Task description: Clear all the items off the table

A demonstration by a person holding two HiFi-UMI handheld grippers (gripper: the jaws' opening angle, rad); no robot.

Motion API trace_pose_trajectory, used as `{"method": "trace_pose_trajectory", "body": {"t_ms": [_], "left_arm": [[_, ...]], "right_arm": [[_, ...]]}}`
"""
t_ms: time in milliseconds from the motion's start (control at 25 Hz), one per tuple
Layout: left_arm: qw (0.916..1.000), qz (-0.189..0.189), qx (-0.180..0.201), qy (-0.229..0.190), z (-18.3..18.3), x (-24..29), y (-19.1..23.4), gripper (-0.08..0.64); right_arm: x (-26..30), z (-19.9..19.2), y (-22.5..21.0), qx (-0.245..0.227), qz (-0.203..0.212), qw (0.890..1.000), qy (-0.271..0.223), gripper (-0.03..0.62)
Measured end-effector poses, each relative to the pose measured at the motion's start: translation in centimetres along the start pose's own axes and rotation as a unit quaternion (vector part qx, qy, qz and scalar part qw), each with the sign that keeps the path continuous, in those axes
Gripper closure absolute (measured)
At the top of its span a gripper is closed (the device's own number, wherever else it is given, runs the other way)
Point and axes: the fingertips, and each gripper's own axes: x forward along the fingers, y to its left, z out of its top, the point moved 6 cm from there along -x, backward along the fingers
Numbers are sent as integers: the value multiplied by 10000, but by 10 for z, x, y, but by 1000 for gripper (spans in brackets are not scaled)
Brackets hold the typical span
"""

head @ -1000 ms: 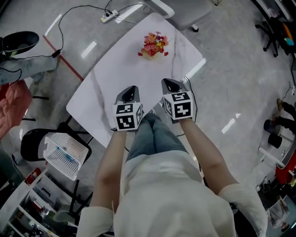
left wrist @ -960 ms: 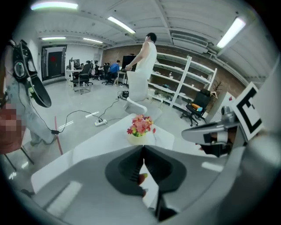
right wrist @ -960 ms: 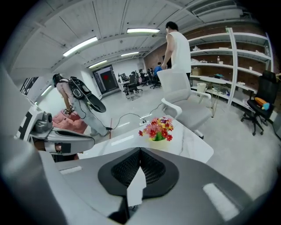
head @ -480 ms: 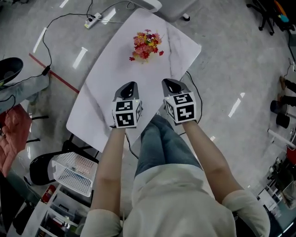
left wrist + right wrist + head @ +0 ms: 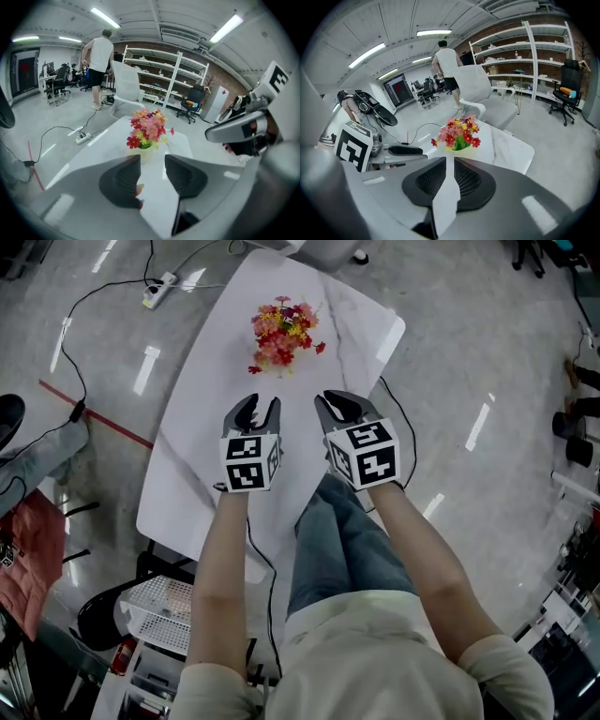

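Item: pot of pink, red and yellow flowers (image 5: 279, 329), upright on the far half of the white marble table (image 5: 192, 474).

Left gripper (image 5: 251, 414): above the table's middle, short of the pot. Jaws parted and just been opening, with nothing between them.

Right gripper (image 5: 341, 407): above the table's right side, abreast of the left gripper. Jaws cracked to a narrow slit and likewise just been opening, also empty.

Head view only: power strip (image 5: 155, 287) with its cable on the floor off the table's far left corner. White wire basket (image 5: 157, 607) off the table's near left corner.

Gripper views only: pale pot body under the blooms. White chair (image 5: 125, 86) at the table's far end. Standing person (image 5: 99, 58) and open shelving (image 5: 164, 75) beyond the table.

Against the earlier head frames: both jaw pairs then closed to a point, now spread, the left one plainly wider. Both grippers nearer the pot along the table.
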Motion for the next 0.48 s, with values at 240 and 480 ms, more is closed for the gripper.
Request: {"method": "trace_pose_trajectory", "body": {"t_ms": [240, 480], "left_arm": [[9985, -384, 390, -50, -1, 35, 16, 287], [9963, -532, 669, -46, -6, 72, 27, 210]], "right_arm": [[12, -2, -6, 238, -147, 9996, -90, 545], [19, -6, -14, 462, -222, 9985, -177, 545]]}}
